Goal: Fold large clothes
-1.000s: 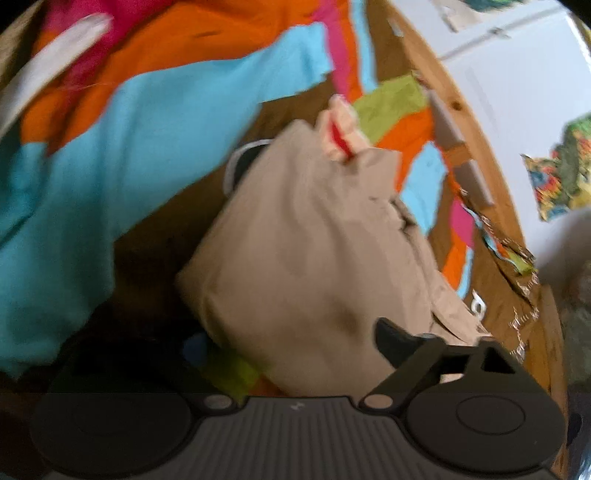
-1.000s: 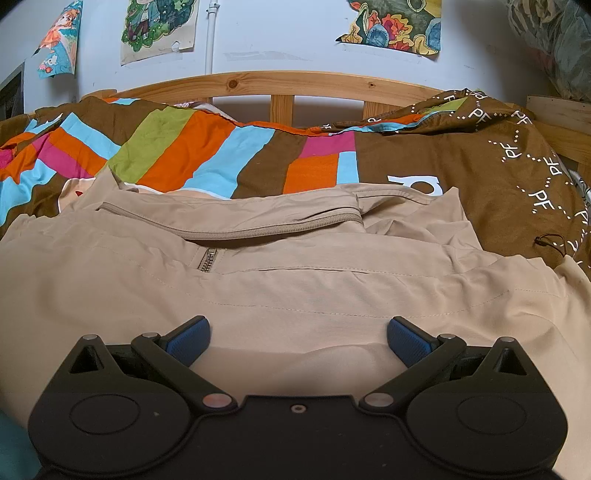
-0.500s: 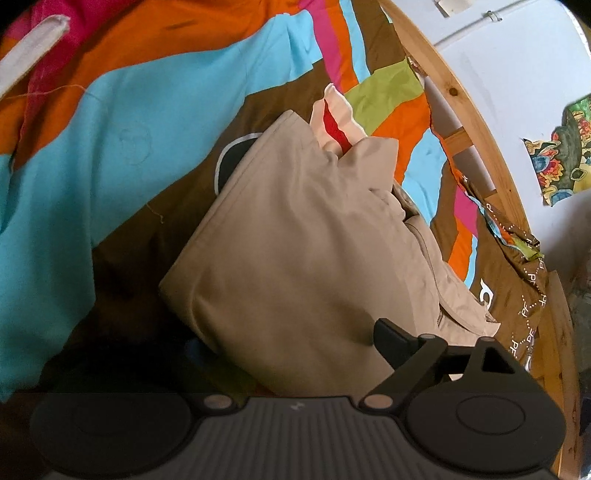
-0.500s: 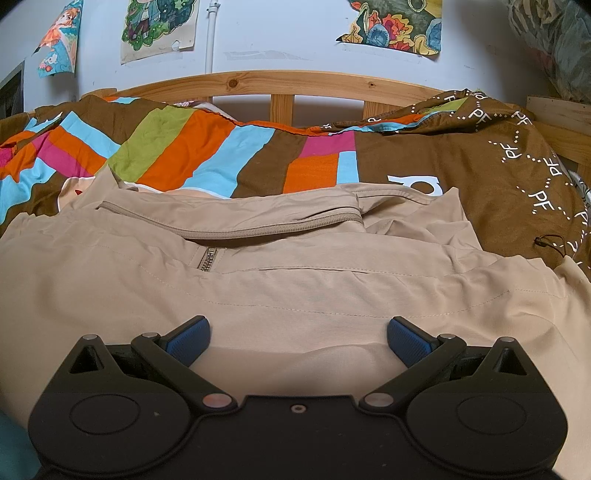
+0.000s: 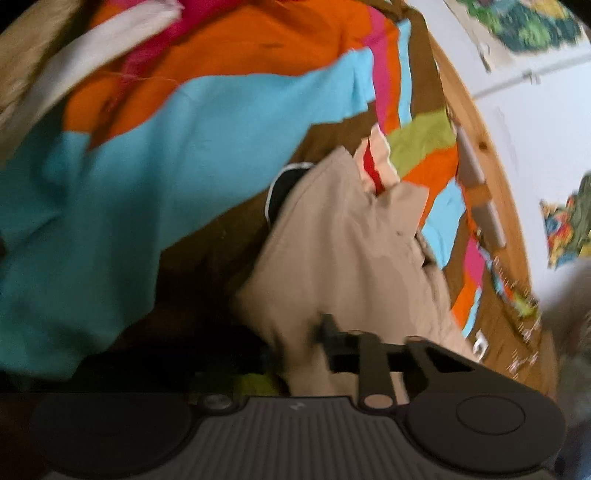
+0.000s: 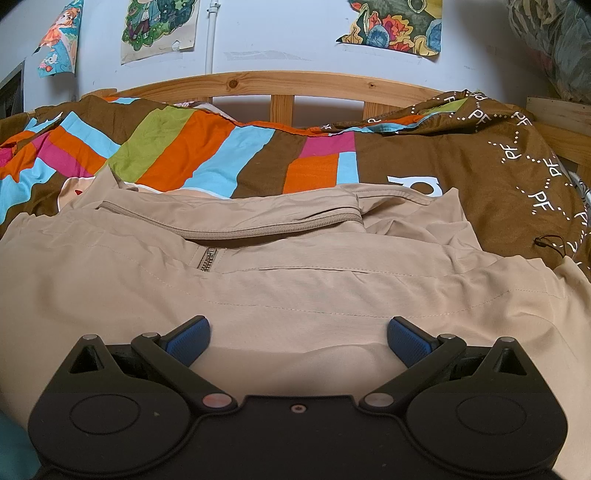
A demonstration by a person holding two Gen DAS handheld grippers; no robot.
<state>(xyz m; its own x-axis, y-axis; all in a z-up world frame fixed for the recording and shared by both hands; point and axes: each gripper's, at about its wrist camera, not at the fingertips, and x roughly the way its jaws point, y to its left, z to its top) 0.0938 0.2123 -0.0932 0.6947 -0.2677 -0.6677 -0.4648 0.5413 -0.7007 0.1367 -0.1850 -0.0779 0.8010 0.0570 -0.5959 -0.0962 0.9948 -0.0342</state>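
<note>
A beige zip jacket (image 6: 295, 280) lies spread on the bed, its zipper (image 6: 207, 260) and collar facing the headboard. My right gripper (image 6: 297, 339) hovers low over the jacket's near part, open, with blue pads (image 6: 188, 339) wide apart and nothing between them. In the blurred left wrist view the jacket (image 5: 351, 243) runs away from the camera. My left gripper (image 5: 306, 343) is shut on the jacket's near edge. Its right finger (image 5: 328, 332) presses into the cloth, and its left finger is hidden in shadow under the fabric.
A patchwork duvet (image 6: 207, 151) in brown, orange, blue, green and pink covers the bed. A wooden headboard (image 6: 280, 79) stands behind it against a white wall with posters (image 6: 395, 26). A cream and red cloth (image 5: 373, 166) pokes out beside the jacket.
The left gripper's right finger has swung inward and closed on the jacket's edge, and that view has shifted and blurred. The right gripper has not moved.
</note>
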